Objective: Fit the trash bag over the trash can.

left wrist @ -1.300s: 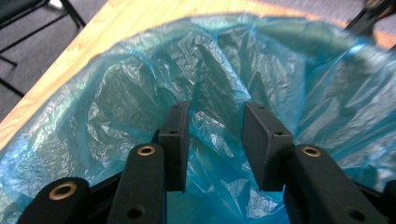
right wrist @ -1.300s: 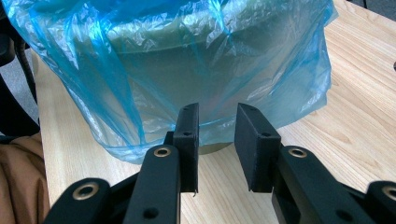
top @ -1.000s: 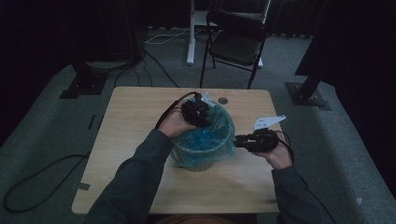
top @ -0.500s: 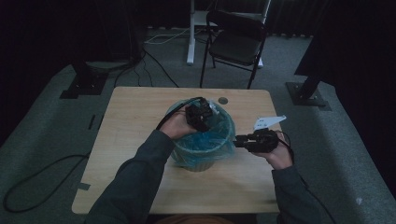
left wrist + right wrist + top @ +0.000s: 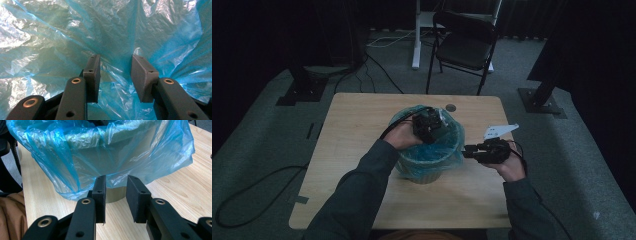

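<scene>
Opening a little wider just now, the left gripper [image 5: 430,126] stands inside the bin [image 5: 424,172] with blue bag film [image 5: 117,75] loose between its jaws (unpinched, I judge), so lining continues. At table centre, the bin holds just its bag [image 5: 447,150]. At three o'clock, the right gripper [image 5: 468,151] waits, jaws apart, empty.

Left gripper [image 5: 430,125] fingers parted (just widened), right gripper [image 5: 469,150] fingers apart, level, pointing left.

One bin [image 5: 424,172], one blue liner [image 5: 447,145], one chair [image 5: 464,45].
</scene>
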`<state>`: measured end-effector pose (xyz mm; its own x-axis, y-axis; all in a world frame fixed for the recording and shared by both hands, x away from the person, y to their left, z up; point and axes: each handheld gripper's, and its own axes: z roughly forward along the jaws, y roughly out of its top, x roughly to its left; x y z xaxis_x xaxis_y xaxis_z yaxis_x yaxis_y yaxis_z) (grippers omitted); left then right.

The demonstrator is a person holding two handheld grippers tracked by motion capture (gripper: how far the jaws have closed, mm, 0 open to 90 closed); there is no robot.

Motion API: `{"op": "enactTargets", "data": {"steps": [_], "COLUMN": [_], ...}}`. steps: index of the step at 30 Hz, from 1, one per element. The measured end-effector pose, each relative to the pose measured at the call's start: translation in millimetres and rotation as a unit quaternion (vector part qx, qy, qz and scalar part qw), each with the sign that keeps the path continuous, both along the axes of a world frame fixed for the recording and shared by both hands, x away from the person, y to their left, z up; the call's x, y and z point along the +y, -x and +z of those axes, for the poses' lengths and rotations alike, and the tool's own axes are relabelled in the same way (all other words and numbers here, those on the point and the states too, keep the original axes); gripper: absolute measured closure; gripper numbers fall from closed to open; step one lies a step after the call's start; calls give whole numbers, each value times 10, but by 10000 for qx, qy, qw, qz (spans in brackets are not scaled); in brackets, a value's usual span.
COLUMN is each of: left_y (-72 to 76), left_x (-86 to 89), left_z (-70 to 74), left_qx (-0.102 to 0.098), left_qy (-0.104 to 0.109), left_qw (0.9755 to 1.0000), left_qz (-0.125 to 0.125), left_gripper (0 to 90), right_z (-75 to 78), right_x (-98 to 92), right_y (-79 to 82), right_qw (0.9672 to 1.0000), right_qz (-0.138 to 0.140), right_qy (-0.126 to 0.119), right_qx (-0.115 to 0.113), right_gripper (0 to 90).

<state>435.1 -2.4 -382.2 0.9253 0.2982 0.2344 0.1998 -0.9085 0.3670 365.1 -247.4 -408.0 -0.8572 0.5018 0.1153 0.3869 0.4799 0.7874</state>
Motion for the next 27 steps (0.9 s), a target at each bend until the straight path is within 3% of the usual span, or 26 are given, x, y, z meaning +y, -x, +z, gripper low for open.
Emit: {"op": "enactTargets", "data": {"steps": [5, 14, 17, 19, 22, 27], "left_y": [5, 10, 11, 19, 25, 71], "left_x": [-8, 26, 51, 118, 186, 306], "left_z": [-9, 35, 61, 124, 171, 283], "left_qx": [-85, -245, -282, -359, -417, -605], "left_qy": [-64, 111, 256, 579, 882, 1372], "left_qw": [9999, 9996, 9992, 9975, 9948, 9878], "left_qz": [31, 115, 153, 189, 287, 408], "left_gripper": [595, 593, 591, 592, 592, 592], "right_z": [0, -5, -4, -1, -7, -5], "right_x": [1, -1, -2, -9, -15, -19], "right_y": [1, -1, 1, 1, -1, 1], "right_qw": [10000, 10000, 10000, 10000, 10000, 10000], "right_qz": [0, 7, 6, 7, -4, -16], "right_qy": [1, 8, 3, -5, -6, -11], "right_qx": [10, 6, 5, -1, 7, 12], "right_gripper": [693, 691, 691, 690, 688, 686]}}
